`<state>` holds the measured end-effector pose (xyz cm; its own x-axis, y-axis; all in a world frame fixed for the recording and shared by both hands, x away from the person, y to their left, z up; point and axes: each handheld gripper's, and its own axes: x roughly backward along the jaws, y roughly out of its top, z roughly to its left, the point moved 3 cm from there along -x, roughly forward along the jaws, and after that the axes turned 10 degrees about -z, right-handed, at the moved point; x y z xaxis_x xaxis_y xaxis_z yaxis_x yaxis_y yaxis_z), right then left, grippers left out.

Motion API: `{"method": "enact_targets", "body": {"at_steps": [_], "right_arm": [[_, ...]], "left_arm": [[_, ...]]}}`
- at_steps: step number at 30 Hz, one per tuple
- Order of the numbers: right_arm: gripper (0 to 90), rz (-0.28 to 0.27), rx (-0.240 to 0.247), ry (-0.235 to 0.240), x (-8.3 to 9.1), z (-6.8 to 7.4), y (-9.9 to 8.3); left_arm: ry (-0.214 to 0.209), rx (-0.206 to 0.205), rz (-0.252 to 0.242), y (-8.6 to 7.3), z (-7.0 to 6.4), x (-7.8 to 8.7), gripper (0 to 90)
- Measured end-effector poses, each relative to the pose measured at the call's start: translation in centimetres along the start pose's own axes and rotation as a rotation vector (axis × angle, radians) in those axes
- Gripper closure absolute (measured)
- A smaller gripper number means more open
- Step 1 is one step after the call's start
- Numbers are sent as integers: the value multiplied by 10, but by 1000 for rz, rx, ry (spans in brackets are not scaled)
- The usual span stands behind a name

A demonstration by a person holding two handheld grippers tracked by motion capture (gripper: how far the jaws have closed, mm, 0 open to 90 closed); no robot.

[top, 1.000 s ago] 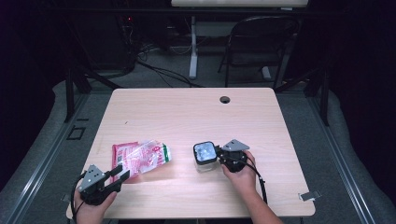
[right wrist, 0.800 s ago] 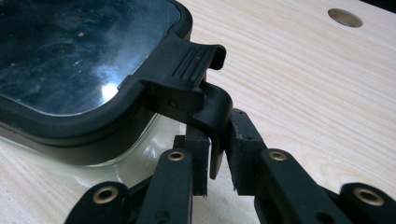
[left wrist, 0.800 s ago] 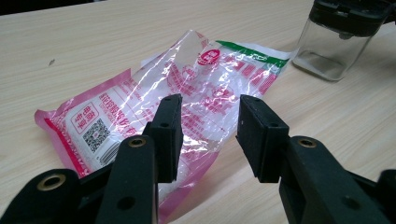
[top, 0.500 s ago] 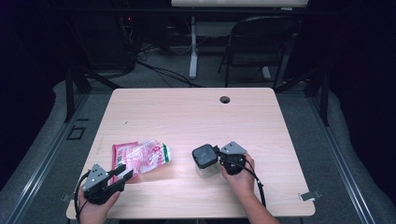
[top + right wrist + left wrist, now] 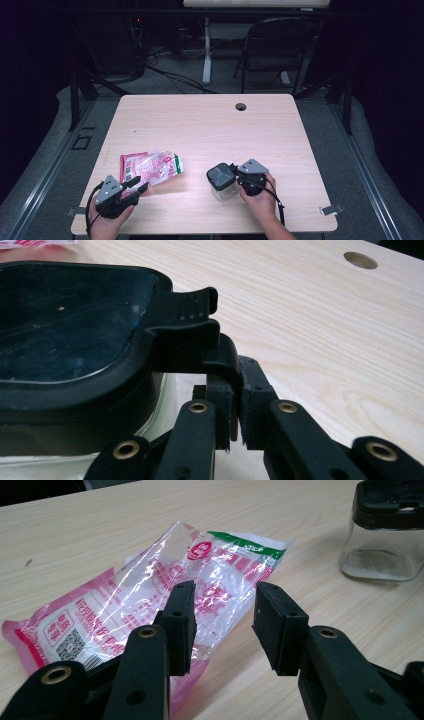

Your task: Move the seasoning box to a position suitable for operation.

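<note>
Jar [image 5: 223, 181]: upright on table [image 5: 210, 125], lid latch pinched by right gripper [image 5: 236, 415]. Left gripper [image 5: 222, 625]: jaws wide, over bag [image 5: 150, 595]; bag's long axis diagonal.

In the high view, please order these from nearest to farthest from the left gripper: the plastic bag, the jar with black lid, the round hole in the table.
1. Plastic bag, just ahead of the left gripper, on the table's left.
2. Jar, to its right, at the right gripper.
3. Round hole, near the far edge.
</note>
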<state>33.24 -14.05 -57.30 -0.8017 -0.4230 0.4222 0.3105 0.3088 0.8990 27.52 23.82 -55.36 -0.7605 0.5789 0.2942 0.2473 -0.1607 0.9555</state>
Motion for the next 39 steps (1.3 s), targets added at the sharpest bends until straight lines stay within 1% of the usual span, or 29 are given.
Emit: {"method": "enact_targets", "body": {"at_steps": [1, 6, 7, 9, 12, 14, 15, 17, 19, 20, 21, 23, 24, 25, 27, 29, 30, 32, 33, 34, 35, 36, 38, 39], "right_arm": [[852, 6, 4, 6, 2, 0, -1], [848, 0, -6, 12, 10, 2, -4], [849, -10, -15, 10, 11, 2, -5], [850, -11, -13, 3, 14, 3, -8], [846, -7, -41, 10, 16, 4, -12], [840, 1, -45, 16, 19, 4, -14], [835, 8, -37, 17, 21, 5, -14], [829, 16, -27, 17, 25, 6, -15], [817, 26, -33, 23, 28, 8, -16], [808, 34, -36, 29, 30, 8, -16], [798, 30, -44, 34, 32, 9, -16], [799, 68, -35, 36, 36, 12, -18], [799, 68, -35, 36, 36, 12, -18], [801, 61, -49, 42, 37, 13, -18], [795, 69, -77, 59, 39, 15, -17], [781, 97, -71, 65, 42, 14, -15], [773, 104, -74, 77, 44, 16, -14], [771, 110, -80, 86, 45, 16, -14], [767, 122, -77, 95, 46, 16, -13], [761, 128, -79, 102, 47, 16, -13], [746, 140, -93, 117, 49, 18, -12], [746, 140, -93, 117, 49, 18, -12], [738, 159, -88, 124, 52, 19, -12], [736, 159, -77, 127, 53, 20, -12]], "left_arm": [[4, -3, 1, 0, -1, 0, 608], [-15, -11, 4, 2, -4, -5, 609], [-15, -11, 4, 2, -5, -6, 609], [-24, -14, 0, 2, -7, -9, 609], [-34, -14, -5, 3, -11, -13, 599], [-42, -16, 3, 4, -12, -14, 592], [-43, -6, 0, 4, -13, -16, 592], [-50, -10, 1, 4, -15, -18, 593], [-55, -14, 1, 5, -16, -19, 593], [-57, -16, 9, 5, -17, -20, 592], [-61, -17, 6, 5, -18, -21, 591], [-64, -21, 5, 6, -19, -23, 587], [-64, -21, 5, 6, -19, -23, 587], [-62, -26, 6, 6, -20, -24, 587], [-68, -22, 6, 6, -21, -25, 586], [-67, -25, 3, 7, -21, -26, 585], [-74, -27, 7, 7, -21, -26, 585], [-77, -30, 6, 7, -22, -27, 584], [-76, -24, 3, 7, -22, -28, 581], [-78, -28, 16, 8, -22, -28, 578], [-75, -27, 14, 8, -22, -28, 573], [-79, -29, 14, 8, -22, -29, 573], [-80, -26, 18, 8, -23, -29, 569], [-79, -24, 14, 7, -23, -30, 568]]}}
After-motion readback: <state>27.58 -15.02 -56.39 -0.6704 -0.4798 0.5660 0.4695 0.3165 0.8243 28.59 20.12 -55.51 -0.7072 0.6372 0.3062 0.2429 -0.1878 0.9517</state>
